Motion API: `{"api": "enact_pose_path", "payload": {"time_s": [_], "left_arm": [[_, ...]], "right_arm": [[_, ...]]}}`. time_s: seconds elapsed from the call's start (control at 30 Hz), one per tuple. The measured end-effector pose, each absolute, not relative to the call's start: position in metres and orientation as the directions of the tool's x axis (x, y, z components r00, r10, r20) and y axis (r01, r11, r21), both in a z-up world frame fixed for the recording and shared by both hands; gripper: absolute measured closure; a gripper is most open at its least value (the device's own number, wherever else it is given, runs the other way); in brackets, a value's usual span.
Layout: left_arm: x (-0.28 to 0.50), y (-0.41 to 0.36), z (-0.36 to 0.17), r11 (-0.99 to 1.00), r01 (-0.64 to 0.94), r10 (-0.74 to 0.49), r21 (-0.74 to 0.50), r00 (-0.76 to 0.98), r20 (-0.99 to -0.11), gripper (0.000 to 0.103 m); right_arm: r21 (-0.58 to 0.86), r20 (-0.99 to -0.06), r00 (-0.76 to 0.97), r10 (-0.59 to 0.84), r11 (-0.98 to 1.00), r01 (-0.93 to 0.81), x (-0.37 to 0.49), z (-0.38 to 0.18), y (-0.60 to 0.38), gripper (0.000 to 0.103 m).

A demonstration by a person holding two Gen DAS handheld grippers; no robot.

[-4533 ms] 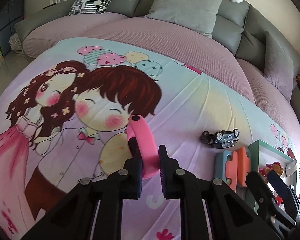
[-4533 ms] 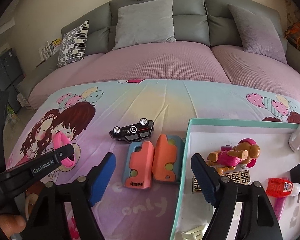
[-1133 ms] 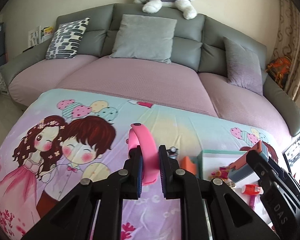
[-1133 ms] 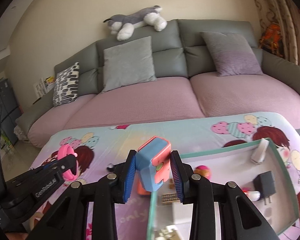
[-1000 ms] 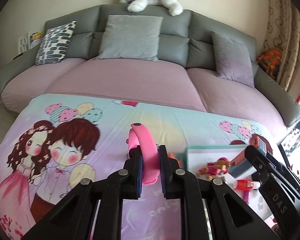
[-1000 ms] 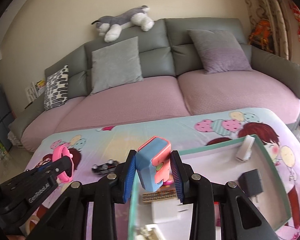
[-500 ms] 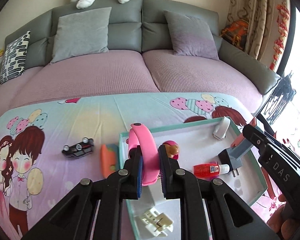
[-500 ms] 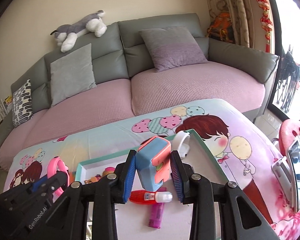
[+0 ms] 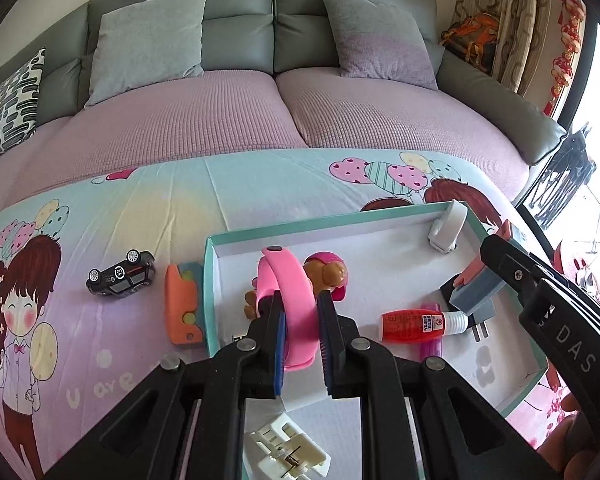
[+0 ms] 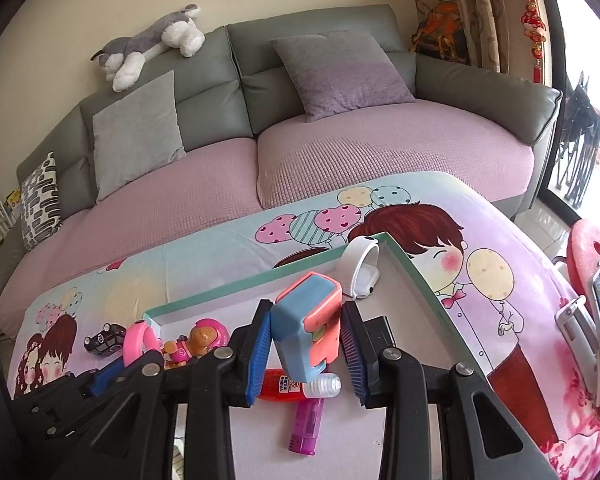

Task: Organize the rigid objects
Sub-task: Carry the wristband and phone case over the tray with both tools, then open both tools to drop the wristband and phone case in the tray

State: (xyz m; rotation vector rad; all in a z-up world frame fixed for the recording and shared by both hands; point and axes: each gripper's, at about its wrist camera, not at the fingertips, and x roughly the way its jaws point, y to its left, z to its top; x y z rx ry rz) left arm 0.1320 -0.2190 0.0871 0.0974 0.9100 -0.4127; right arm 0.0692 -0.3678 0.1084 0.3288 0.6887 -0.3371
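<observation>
My left gripper [image 9: 300, 344] is shut on a pink wristband [image 9: 290, 300] and holds it over the left part of the teal-rimmed white tray [image 9: 340, 226]. My right gripper [image 10: 306, 346] is shut on a blue and orange block toy [image 10: 306, 332], held above the tray's middle [image 10: 236, 286]; it also shows at the right in the left wrist view [image 9: 480, 284]. A second orange block [image 9: 182, 306] and an upturned black toy car [image 9: 120, 274] lie on the cloth left of the tray.
In the tray lie a toy puppy figure [image 9: 326, 274], a red bottle [image 9: 416, 324], a purple lighter [image 10: 306, 426], a black plug [image 9: 466, 300], a white wristband [image 9: 446, 228] and a white clip [image 9: 286, 454]. The sofa [image 9: 260, 112] stands behind the table.
Both grippers have swung right from the cartoon cloth to above the tray. The right gripper, open 4.5 s ago, closed on the blue and orange block and lifted it. The left still holds the wristband.
</observation>
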Motion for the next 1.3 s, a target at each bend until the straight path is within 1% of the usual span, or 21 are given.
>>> {"api": "enact_pose_path", "payload": {"time_s": [0.3,0.37,0.43,0.83,1.13,1.17,1.23,1.27,1.3], "left_arm": [[0.135,-0.225,0.077,0.916,0.394,-0.294,-0.079,0.523,-0.8,0.088],[0.135,-0.227,0.075,0.914,0.398,-0.292,-0.075,0.519,-0.803,0.088],[0.135,-0.229,0.073,0.913,0.402,-0.291,-0.073,0.514,-0.807,0.088],[0.135,-0.233,0.064,0.909,0.413,-0.281,-0.059,0.503,-0.817,0.087],[0.136,-0.227,0.073,0.912,0.401,-0.293,-0.083,0.497,-0.817,0.087],[0.136,-0.225,0.075,0.913,0.399,-0.294,-0.085,0.501,-0.814,0.085],[0.136,-0.221,0.079,0.915,0.392,-0.299,-0.094,0.504,-0.81,0.073],[0.135,-0.219,0.081,0.916,0.388,-0.302,-0.098,0.509,-0.806,0.062],[0.135,-0.216,0.083,0.918,0.384,-0.303,-0.1,0.516,-0.801,0.058]], "right_arm": [[0.179,-0.697,0.697,-0.168,0.901,0.396,0.079,0.094,-0.365,0.066],[0.173,-0.708,0.686,-0.166,0.901,0.397,0.081,0.091,-0.364,0.069],[0.169,-0.718,0.677,-0.164,0.902,0.398,0.083,0.088,-0.363,0.069],[0.148,-0.772,0.613,-0.169,0.89,0.431,0.089,0.07,-0.367,0.069],[0.145,-0.76,0.624,-0.181,0.889,0.435,0.086,0.077,-0.367,0.069],[0.145,-0.758,0.626,-0.183,0.889,0.435,0.086,0.078,-0.367,0.069],[0.144,-0.754,0.63,-0.187,0.888,0.437,0.085,0.08,-0.367,0.069],[0.144,-0.752,0.631,-0.189,0.888,0.437,0.085,0.08,-0.367,0.069],[0.144,-0.752,0.631,-0.19,0.887,0.438,0.085,0.08,-0.367,0.069]]}}
